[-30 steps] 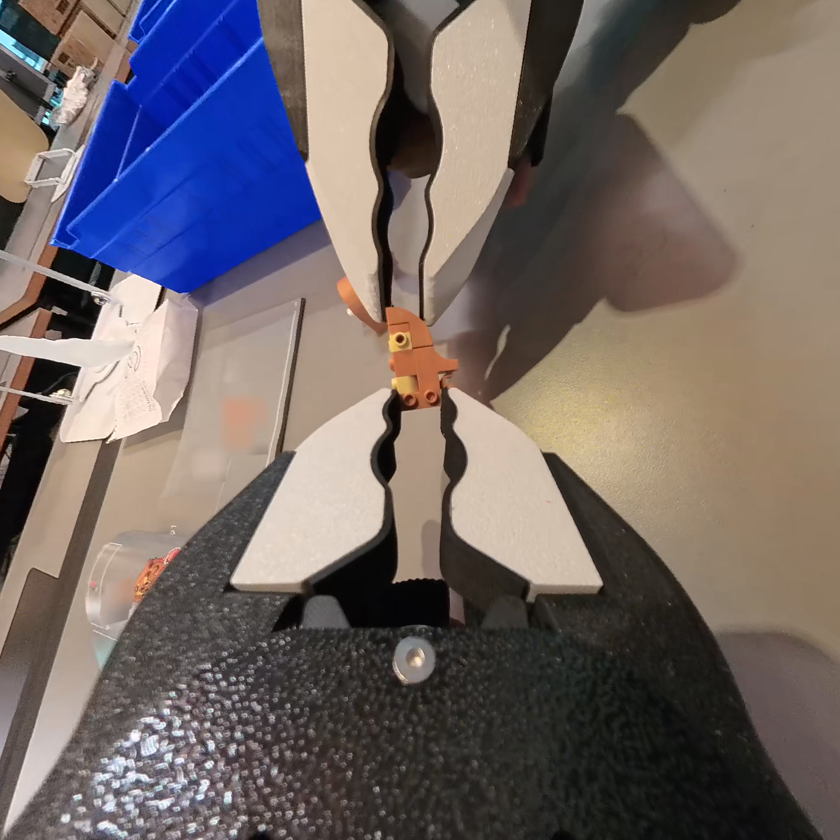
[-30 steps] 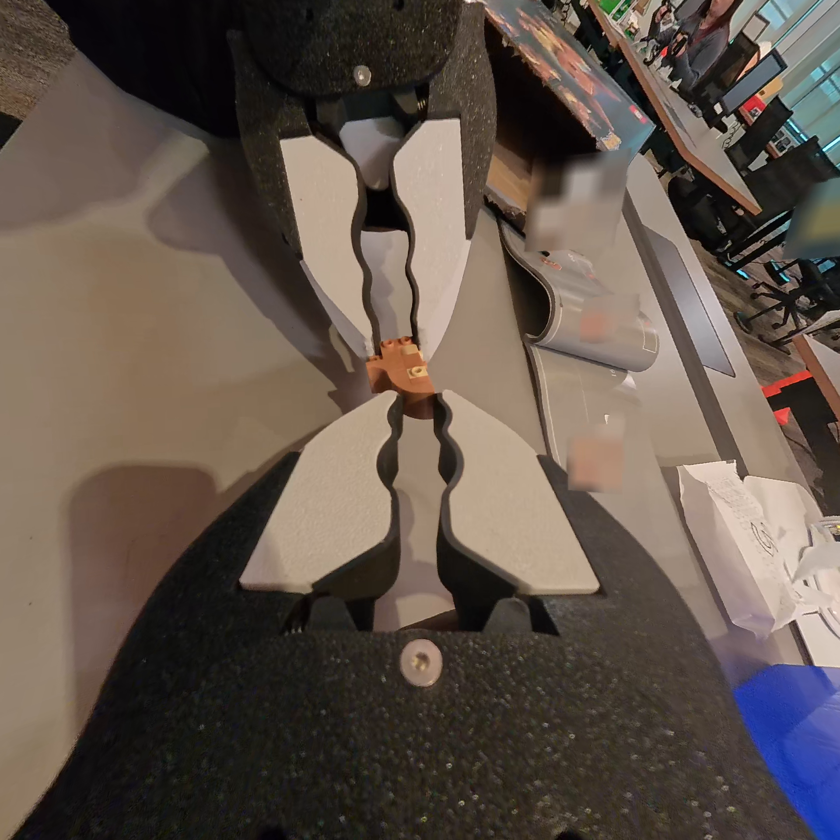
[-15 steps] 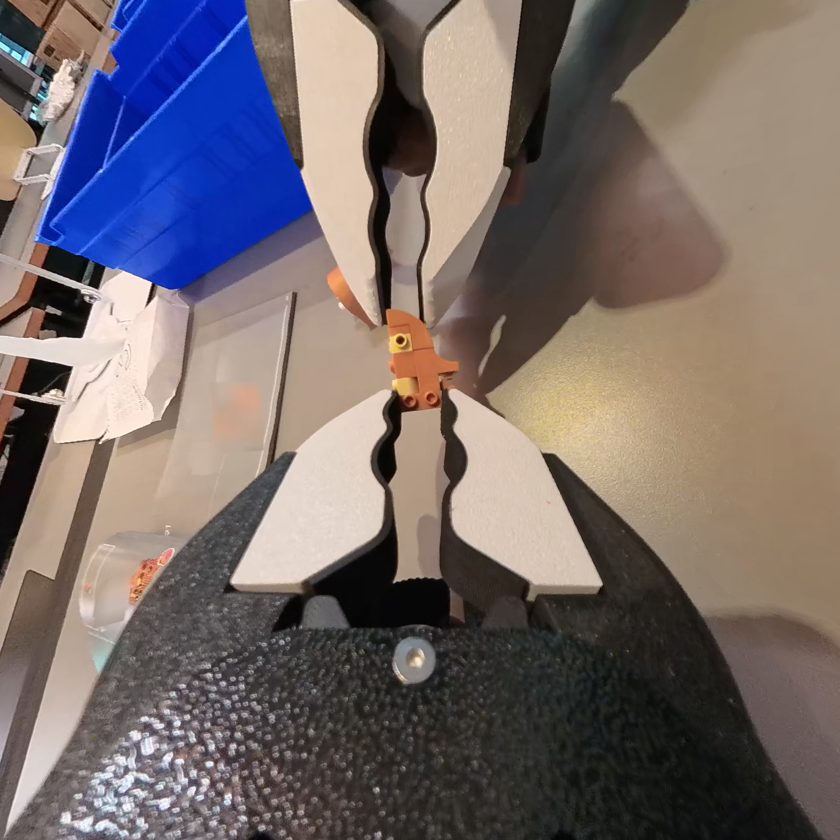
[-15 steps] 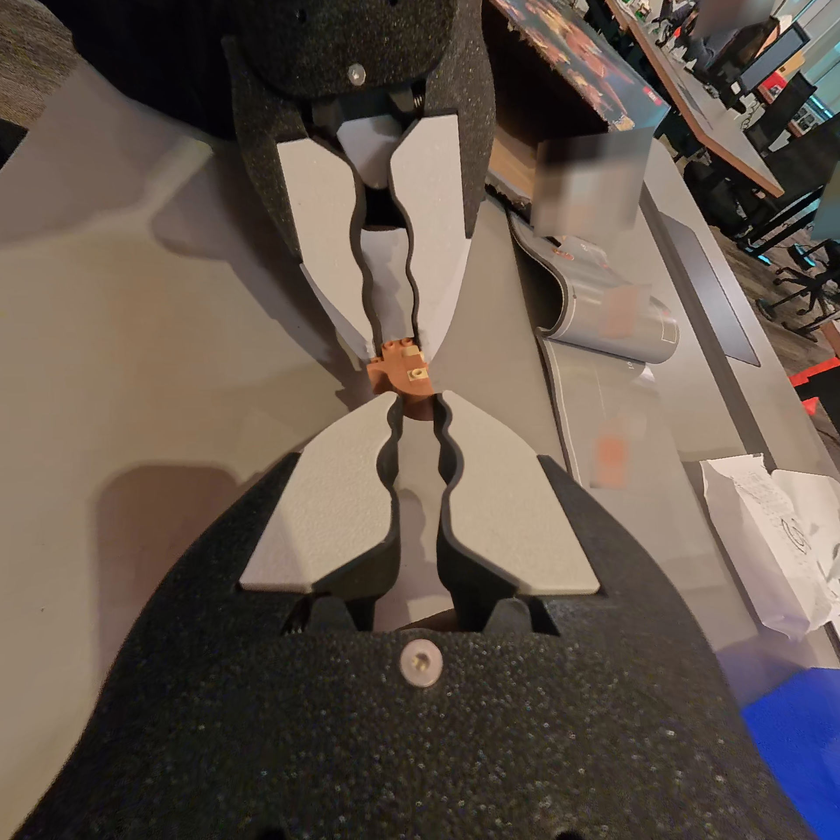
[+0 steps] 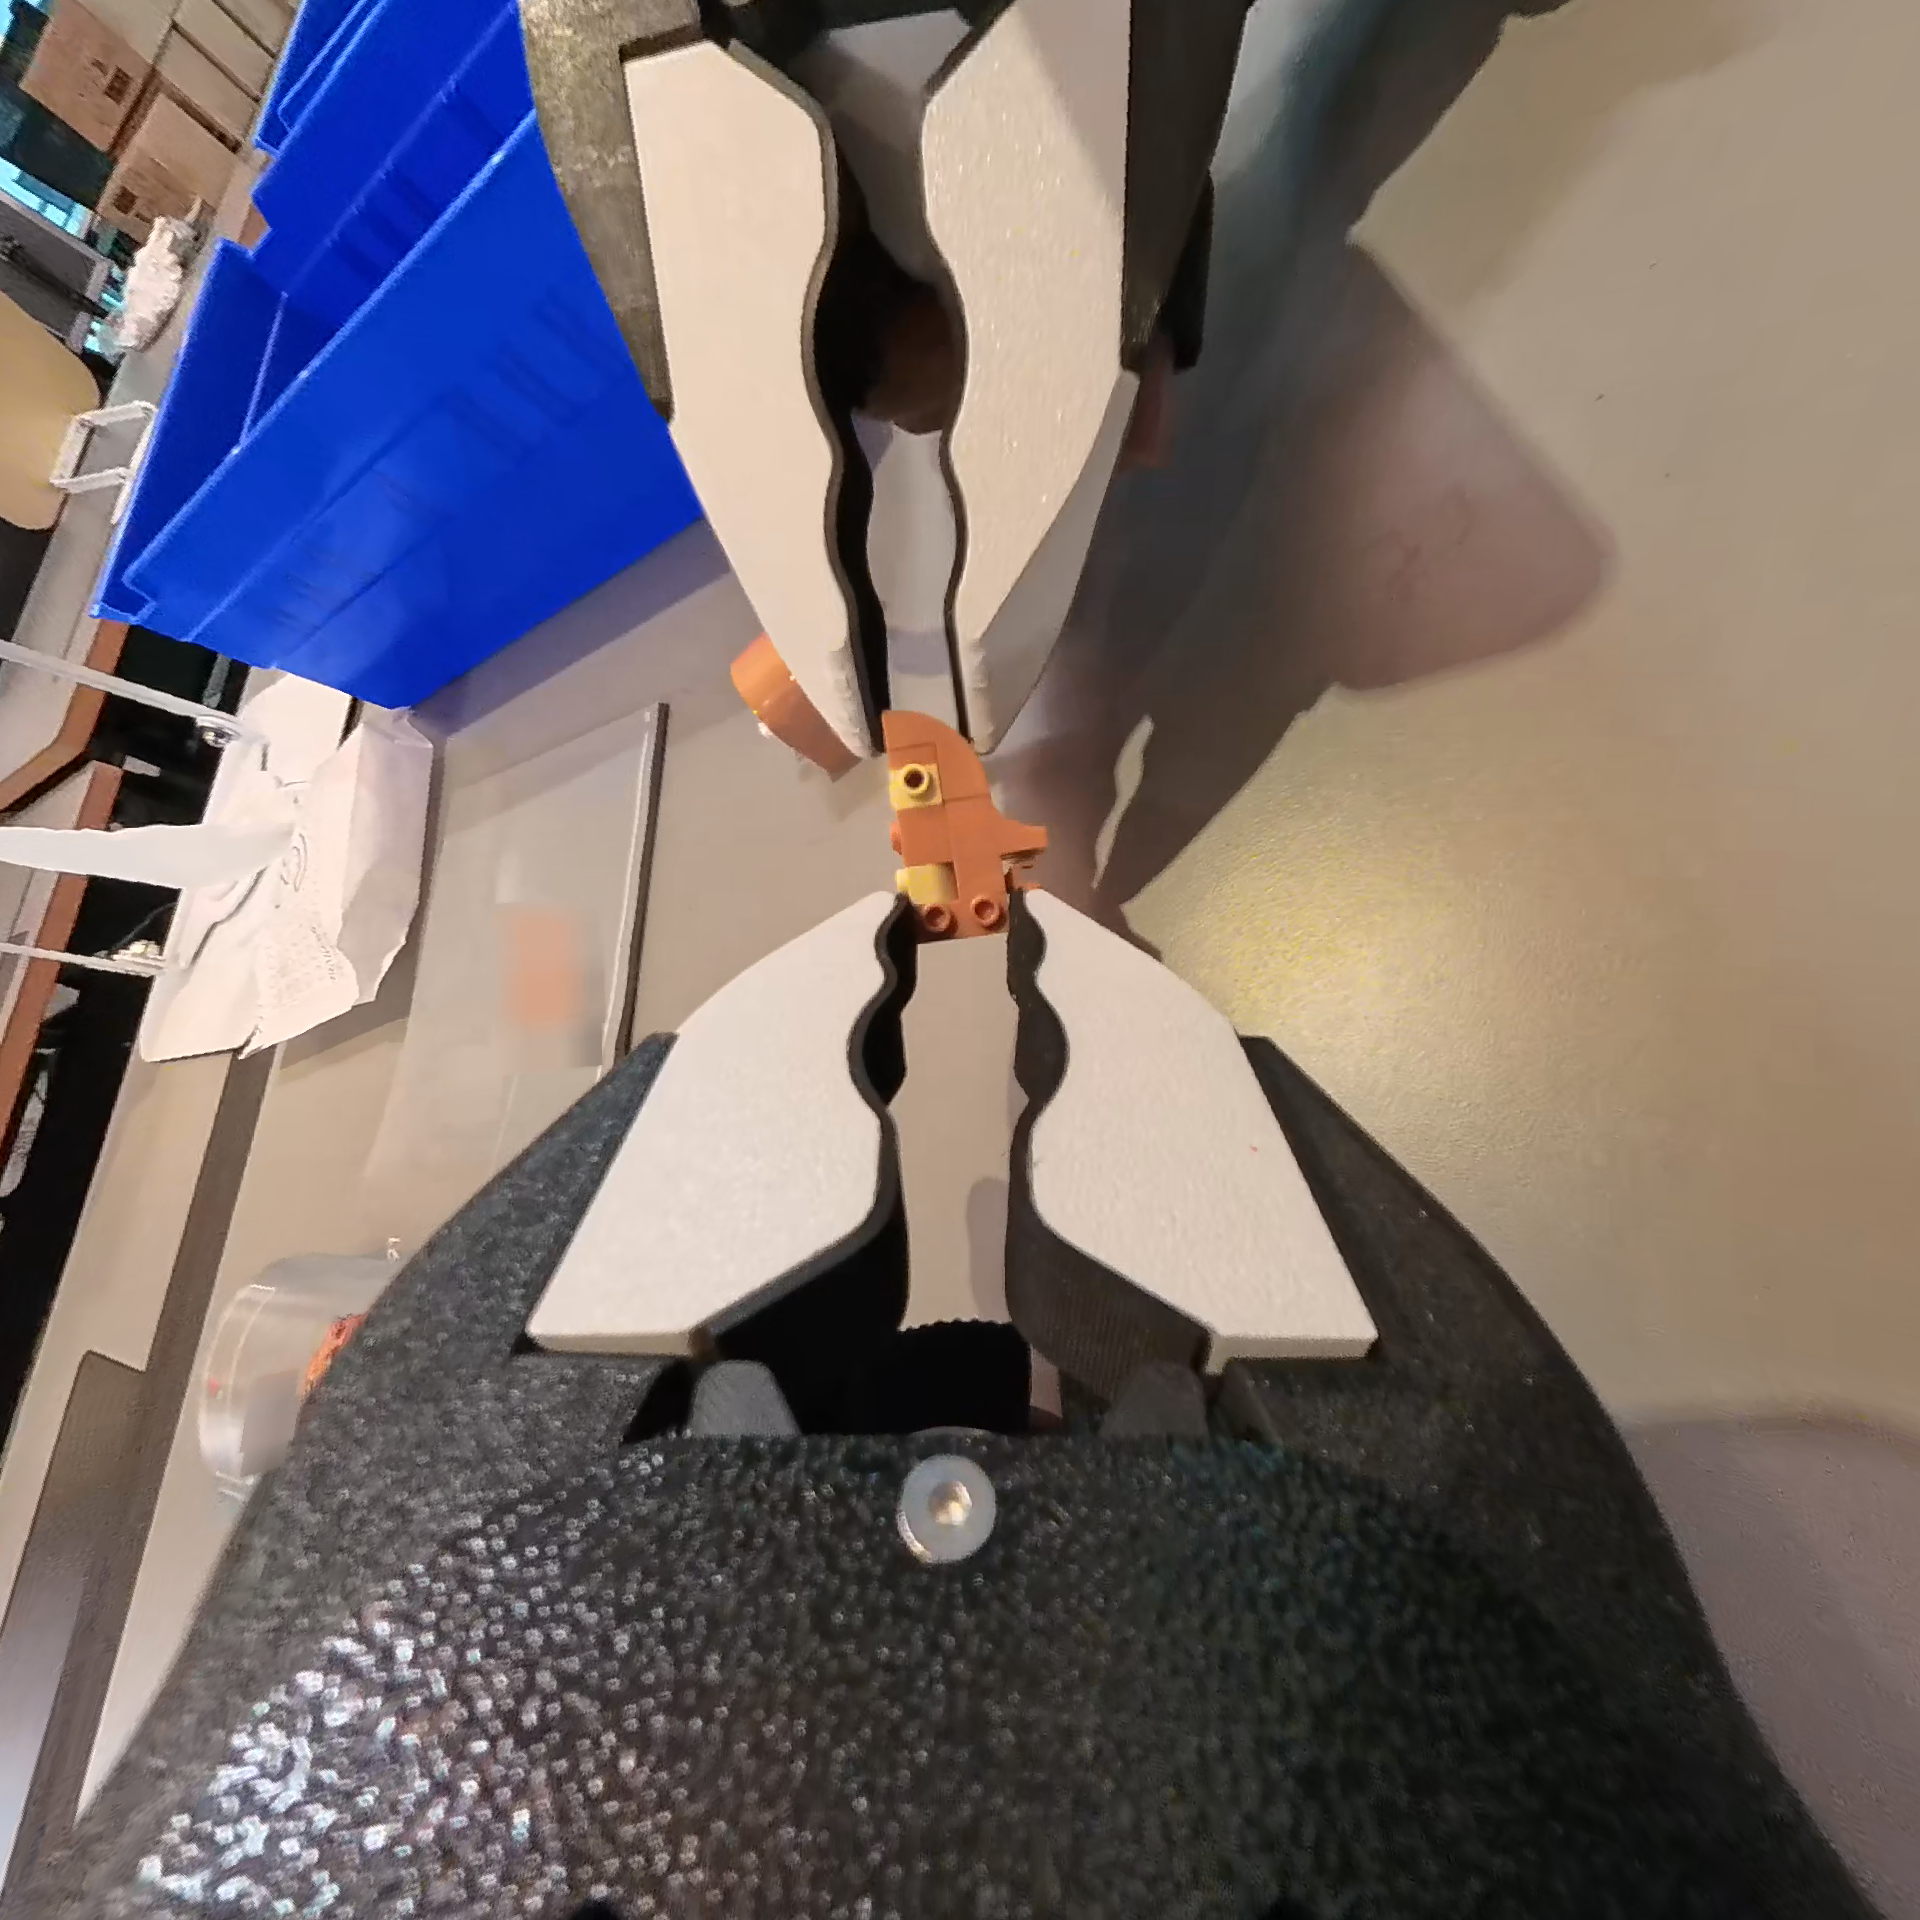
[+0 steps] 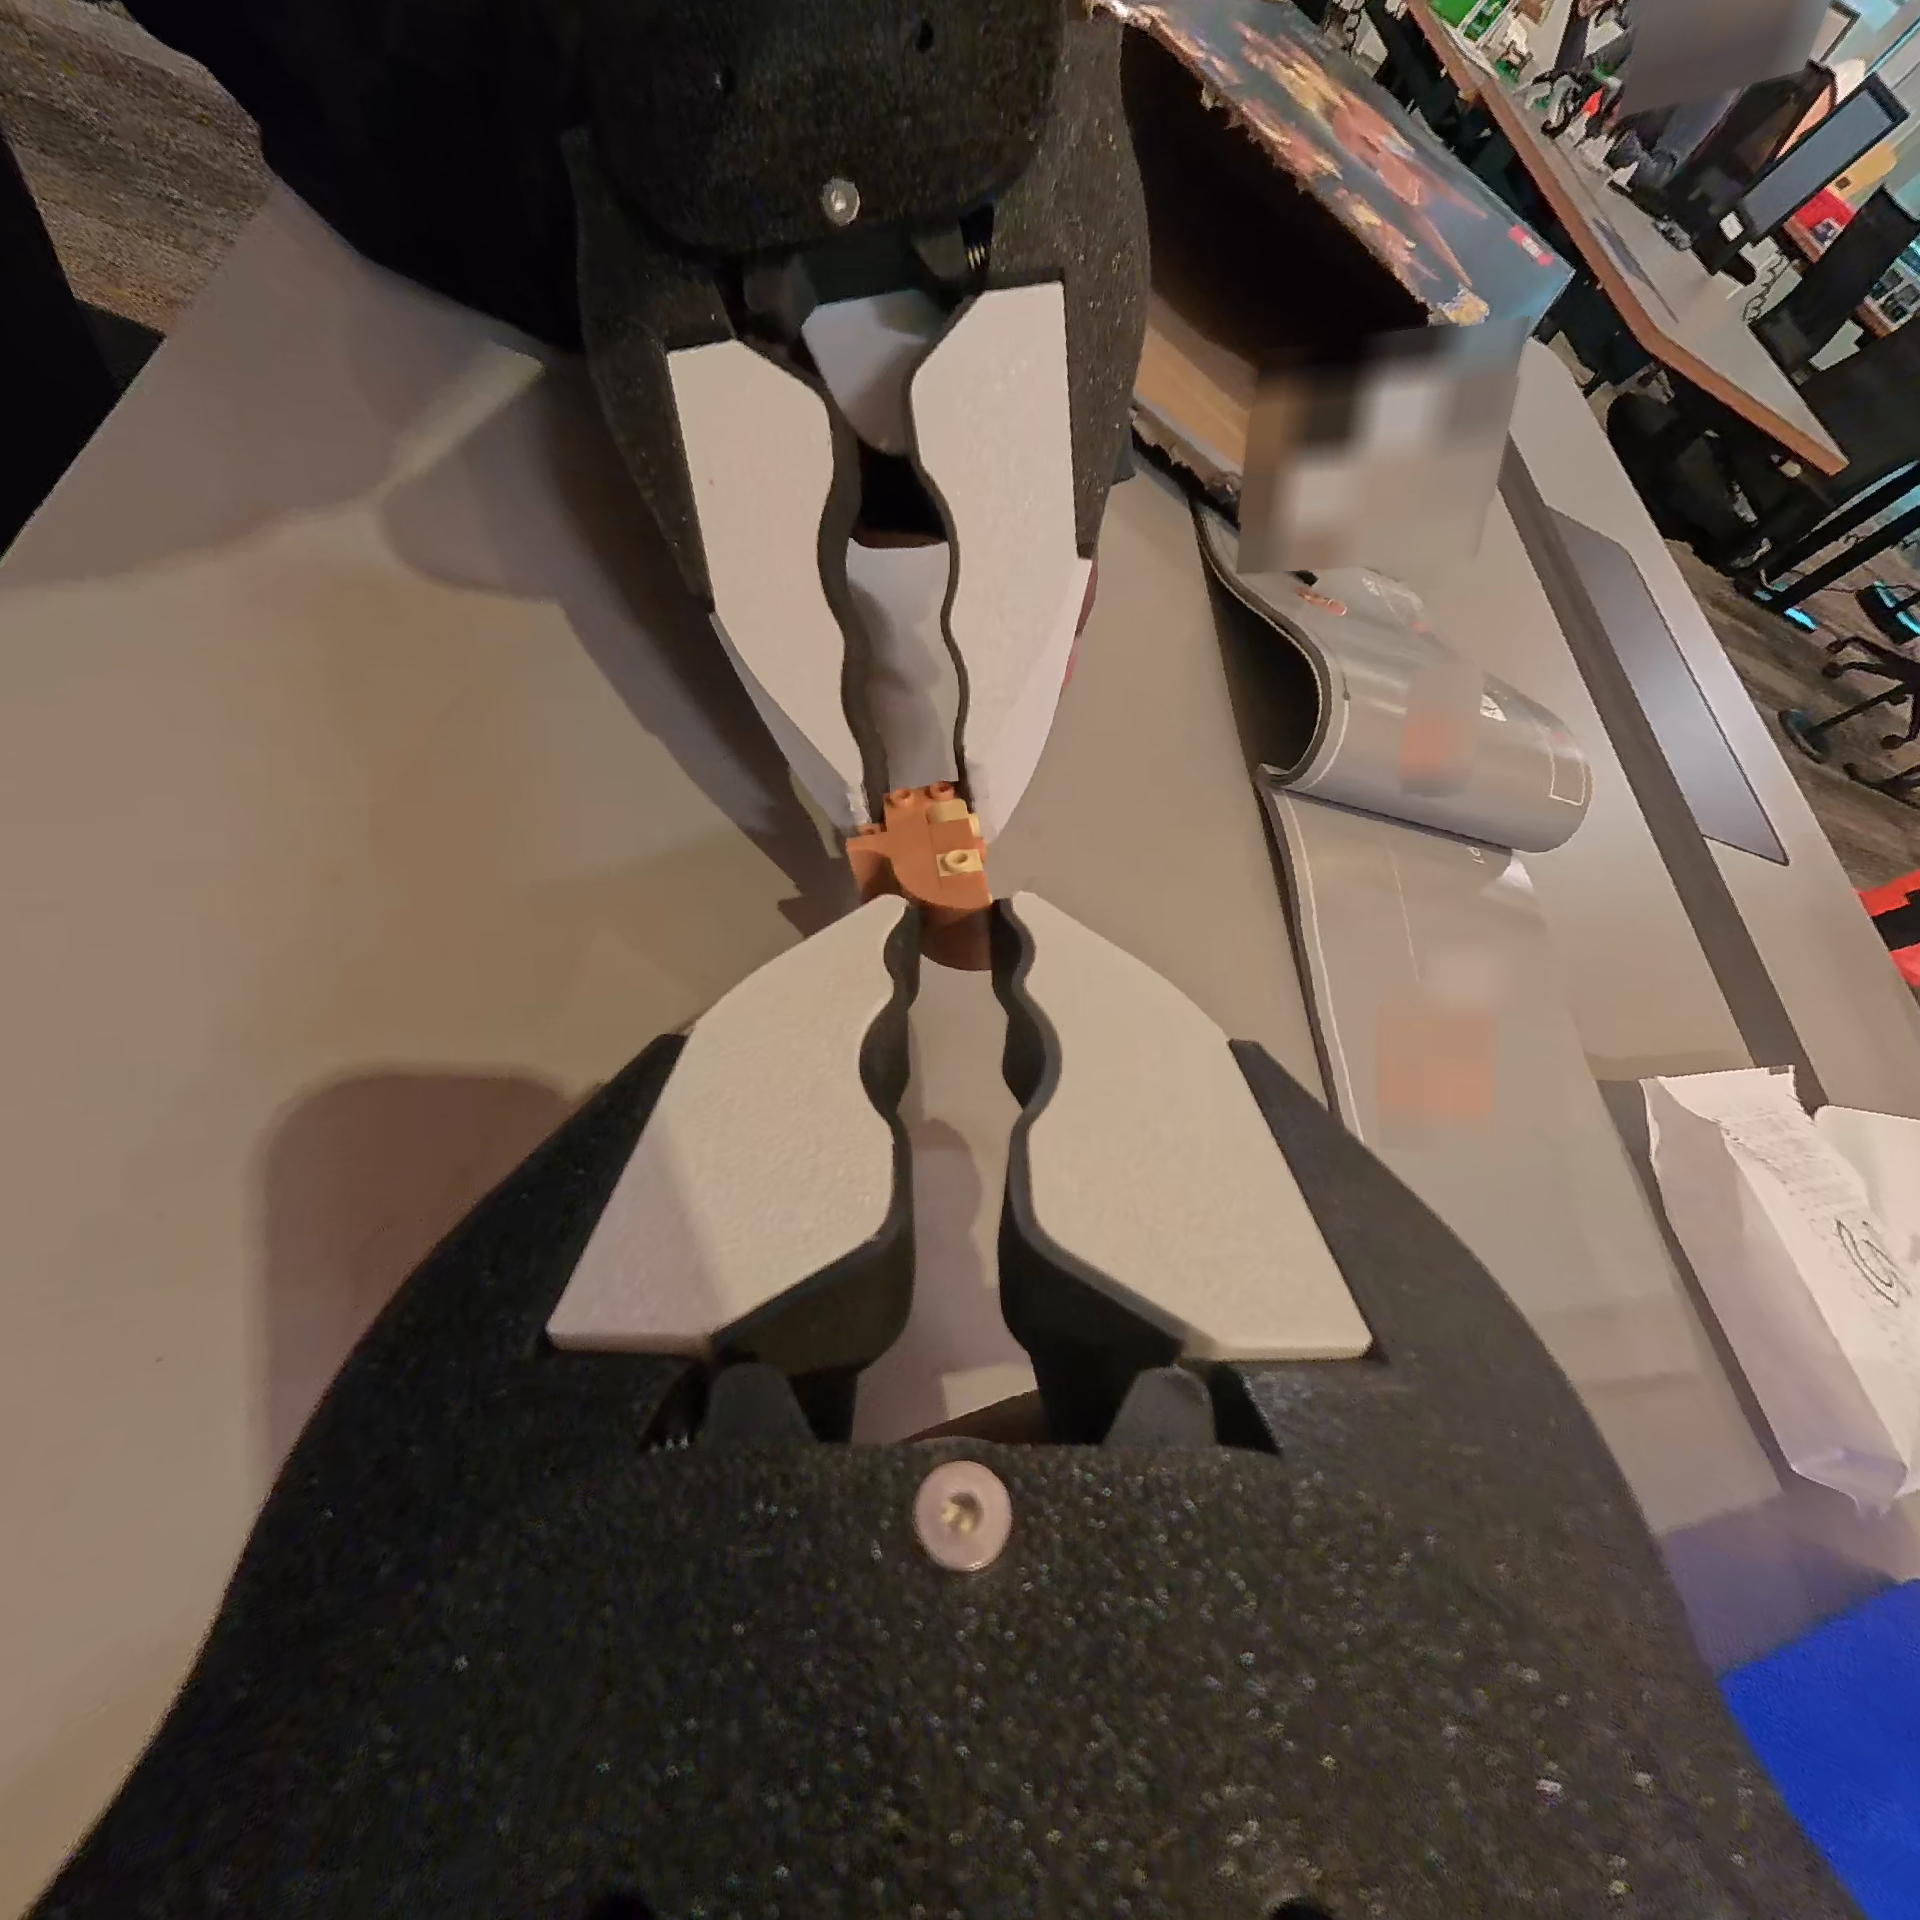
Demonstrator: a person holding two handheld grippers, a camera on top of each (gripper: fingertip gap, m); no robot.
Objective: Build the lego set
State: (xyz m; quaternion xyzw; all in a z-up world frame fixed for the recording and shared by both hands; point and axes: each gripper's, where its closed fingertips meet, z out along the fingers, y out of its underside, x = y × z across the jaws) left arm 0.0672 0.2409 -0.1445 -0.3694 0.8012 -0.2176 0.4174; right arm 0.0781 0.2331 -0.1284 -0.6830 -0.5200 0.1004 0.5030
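I saw almost no change from a moment earlier: both grippers stayed clamped nose to nose on one small toy-brick piece [image 5: 951, 831], only the view had drifted a little. The grey table [image 5: 1558, 935] lay under them. To the far left of my left gripper [image 5: 958, 914] stood blue bins [image 5: 395, 436]; I could not see what was inside. Nearer left, a clear round tub [image 5: 260, 1371] held something orange-brown. A crumpled white paper bag [image 5: 281, 904] lay between them.

The left gripper's narrow jaws pinched the studded end of the piece. My right gripper [image 6: 948, 920] gripped the opposite, rounded end [image 6: 940, 883]. A loose orange-brown part [image 5: 774, 696] lay just behind.
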